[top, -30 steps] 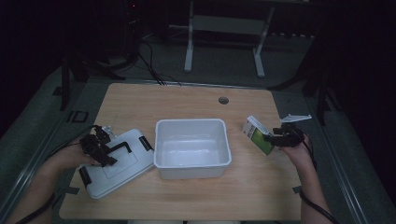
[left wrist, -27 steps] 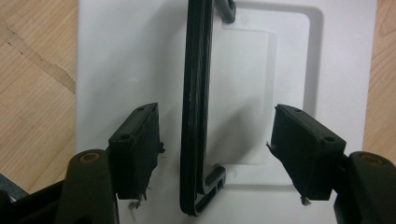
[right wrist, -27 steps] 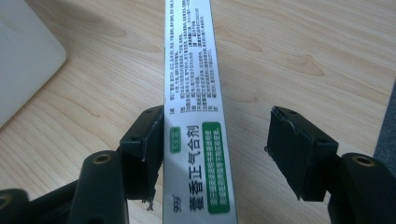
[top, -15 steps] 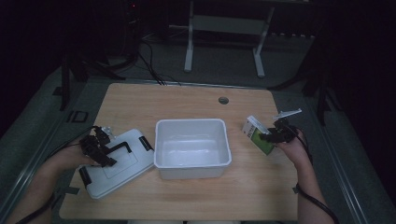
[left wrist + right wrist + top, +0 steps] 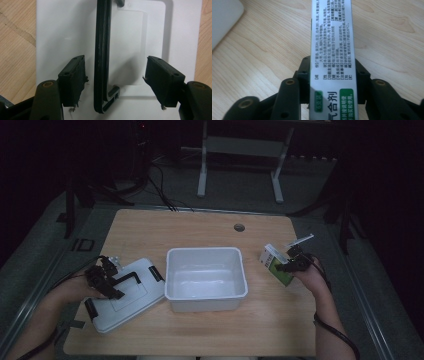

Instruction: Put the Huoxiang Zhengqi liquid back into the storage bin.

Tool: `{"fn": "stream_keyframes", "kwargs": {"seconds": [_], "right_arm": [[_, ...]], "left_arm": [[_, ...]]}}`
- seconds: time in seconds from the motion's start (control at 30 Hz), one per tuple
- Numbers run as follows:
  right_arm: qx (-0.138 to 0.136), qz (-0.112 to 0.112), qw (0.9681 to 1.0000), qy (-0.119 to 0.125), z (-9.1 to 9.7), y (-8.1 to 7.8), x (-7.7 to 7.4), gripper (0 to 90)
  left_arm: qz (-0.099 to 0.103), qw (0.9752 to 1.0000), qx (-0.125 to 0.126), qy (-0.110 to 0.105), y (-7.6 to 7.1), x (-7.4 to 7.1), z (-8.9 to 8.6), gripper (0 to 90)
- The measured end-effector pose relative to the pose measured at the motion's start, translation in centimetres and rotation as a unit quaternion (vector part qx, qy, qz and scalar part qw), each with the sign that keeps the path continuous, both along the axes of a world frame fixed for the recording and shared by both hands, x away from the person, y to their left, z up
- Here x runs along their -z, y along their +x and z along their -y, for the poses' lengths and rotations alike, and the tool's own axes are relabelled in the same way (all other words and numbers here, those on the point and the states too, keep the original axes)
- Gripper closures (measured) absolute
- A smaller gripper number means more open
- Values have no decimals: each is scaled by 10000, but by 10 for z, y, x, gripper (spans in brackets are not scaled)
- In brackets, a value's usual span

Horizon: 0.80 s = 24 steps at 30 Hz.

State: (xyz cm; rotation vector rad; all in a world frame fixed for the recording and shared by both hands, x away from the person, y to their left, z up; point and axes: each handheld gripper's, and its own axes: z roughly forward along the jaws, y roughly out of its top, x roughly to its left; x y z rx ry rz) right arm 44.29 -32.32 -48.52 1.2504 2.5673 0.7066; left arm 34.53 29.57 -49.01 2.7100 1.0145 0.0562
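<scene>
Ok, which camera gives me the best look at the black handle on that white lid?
The left gripper view: the black handle runs up between the open jaws of the left gripper, sharp against the white lid. In the high view the handle is a thin dark line. The right gripper view faces a printed box instead.

Table (image 5: 200, 227): light wood-grain top, rounded corners, one round cable hole (image 5: 239, 227) near the far edge. Floor (image 5: 310, 212): grey, dimly lit. Beyond the table: pale metal frame (image 5: 240, 145) on two splayed legs; black cables (image 5: 157, 185) trailing across the floor. Surroundings: dark, light falling mainly on the tabletop.
</scene>
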Motion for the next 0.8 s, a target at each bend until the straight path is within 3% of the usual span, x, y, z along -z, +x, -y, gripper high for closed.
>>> {"fn": "stream_keyframes", "kwargs": {"seconds": [0.37,0.67,0.8], "right_arm": [[7,49,9997,-233,2,-4,-6,643],[-127,60,9998,-163,9,-13,-21,644],[-311,135,9994,-115,11,-22,-34,644]], "left_arm": [[-5,10000,4,-1,0,-1,0,329],[14,10000,-2,0,0,-4,2,329],[25,10000,17,4,0,-7,4,329]]}}
